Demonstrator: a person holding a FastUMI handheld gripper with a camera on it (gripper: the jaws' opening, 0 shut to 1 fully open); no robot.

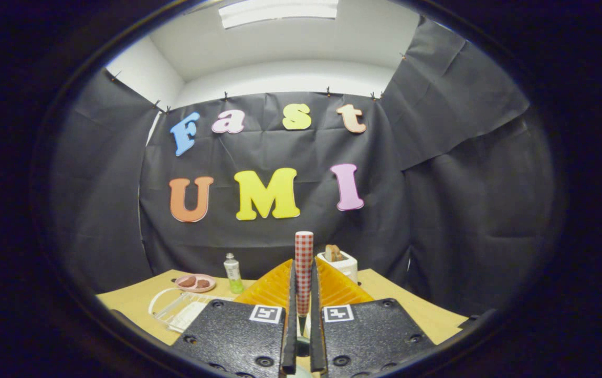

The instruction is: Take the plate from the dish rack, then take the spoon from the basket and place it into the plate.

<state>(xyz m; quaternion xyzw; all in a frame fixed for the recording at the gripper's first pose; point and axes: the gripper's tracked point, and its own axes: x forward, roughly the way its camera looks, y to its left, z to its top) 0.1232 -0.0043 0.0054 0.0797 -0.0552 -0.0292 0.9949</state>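
My gripper (303, 275) is shut on the spoon (304, 257). Its red-and-white checked handle stands upright between the two fingers and rises above their tips. The spoon's lower end is hidden between the fingers. Right behind the fingers spreads the orange ribbed basket (274, 289), with a wall on each side of the spoon. Off to the left, a white wire dish rack (175, 310) sits on the tan table. Beyond the rack rests a pink plate (196, 283) with two brown pieces on it.
A small green bottle (233, 273) stands between the pink plate and the basket. A white toaster (340, 261) with a slice of bread in it stands behind the basket on the right. The tan table (416, 310) ends at the black cloth wall.
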